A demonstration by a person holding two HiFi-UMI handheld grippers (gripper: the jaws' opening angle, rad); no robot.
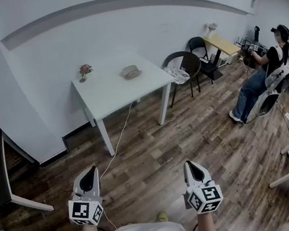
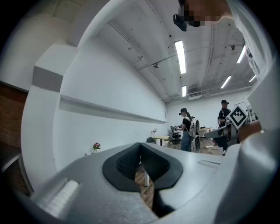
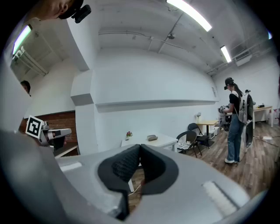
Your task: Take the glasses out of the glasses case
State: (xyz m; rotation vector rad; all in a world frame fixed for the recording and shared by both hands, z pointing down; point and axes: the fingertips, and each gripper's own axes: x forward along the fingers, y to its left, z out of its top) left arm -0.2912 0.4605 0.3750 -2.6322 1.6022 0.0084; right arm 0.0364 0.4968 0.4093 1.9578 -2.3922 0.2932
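A grey-green glasses case point(image 1: 132, 72) lies closed on a white table point(image 1: 107, 91) against the far wall, well ahead of both grippers. It also shows small and far off in the right gripper view as the glasses case point(image 3: 152, 138). No glasses are visible. My left gripper point(image 1: 90, 172) and right gripper point(image 1: 193, 166) are held low over the wooden floor, far from the table. Both are shut with nothing between the jaws, as the left gripper point(image 2: 140, 147) and right gripper point(image 3: 140, 148) show in their own views.
A small vase of red flowers point(image 1: 84, 71) stands at the table's left corner. A white cable point(image 1: 121, 138) runs from the table across the floor. Black chairs point(image 1: 183, 66) and a yellow table point(image 1: 223, 44) stand to the right, where a person point(image 1: 262, 77) sits. A dark chair point(image 1: 0, 176) is at left.
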